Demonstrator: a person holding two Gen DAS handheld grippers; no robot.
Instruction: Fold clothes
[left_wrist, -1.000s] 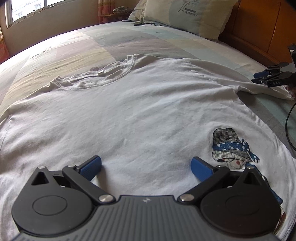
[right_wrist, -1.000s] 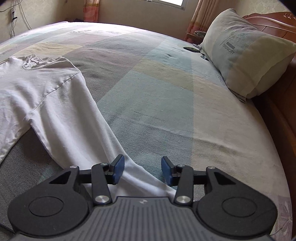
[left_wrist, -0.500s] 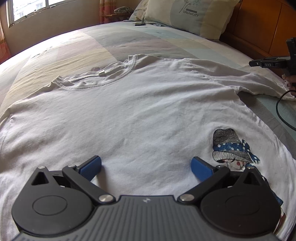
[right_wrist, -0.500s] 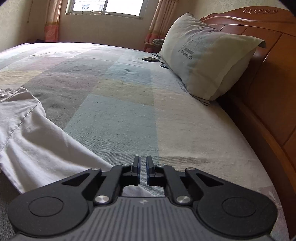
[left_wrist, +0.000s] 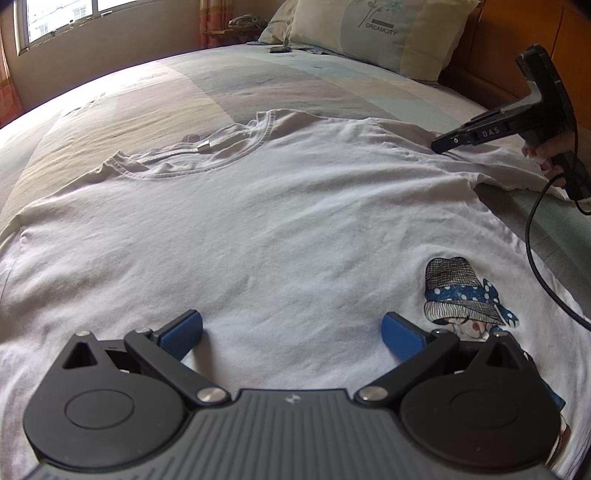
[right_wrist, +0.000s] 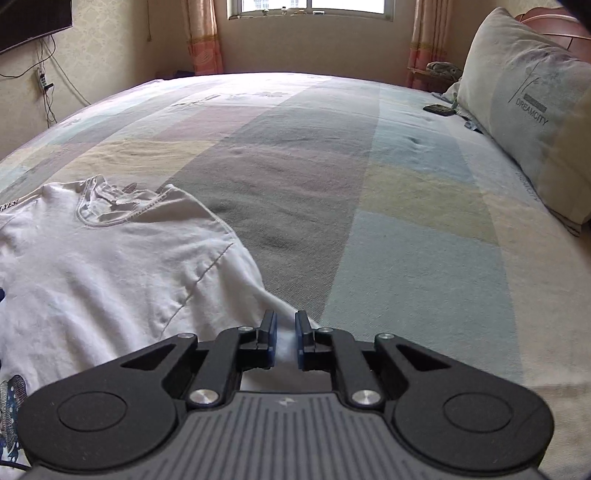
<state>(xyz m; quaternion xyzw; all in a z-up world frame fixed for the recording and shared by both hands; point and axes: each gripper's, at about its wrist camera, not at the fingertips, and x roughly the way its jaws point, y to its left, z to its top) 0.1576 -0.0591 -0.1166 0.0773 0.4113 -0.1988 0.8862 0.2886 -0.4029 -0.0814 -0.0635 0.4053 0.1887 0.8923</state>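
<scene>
A white T-shirt lies flat on the bed, collar toward the far side, with a printed figure in a hat near its hem. My left gripper hovers over the shirt's lower part, jaws wide open and nothing between the pads. My right gripper is shut on the shirt's right sleeve, with white cloth pinched between the blue pads. In the left wrist view that right gripper sits at the right shoulder, held by a hand.
The striped bedspread stretches beyond the shirt. A pillow leans on the wooden headboard. A small dark device lies near the pillow. A black cable hangs from the right gripper over the shirt's side.
The right gripper's jaws closed on the sleeve end, then it swung in toward the shirt's shoulder, drawing the sleeve along. The left gripper stayed still and open.
</scene>
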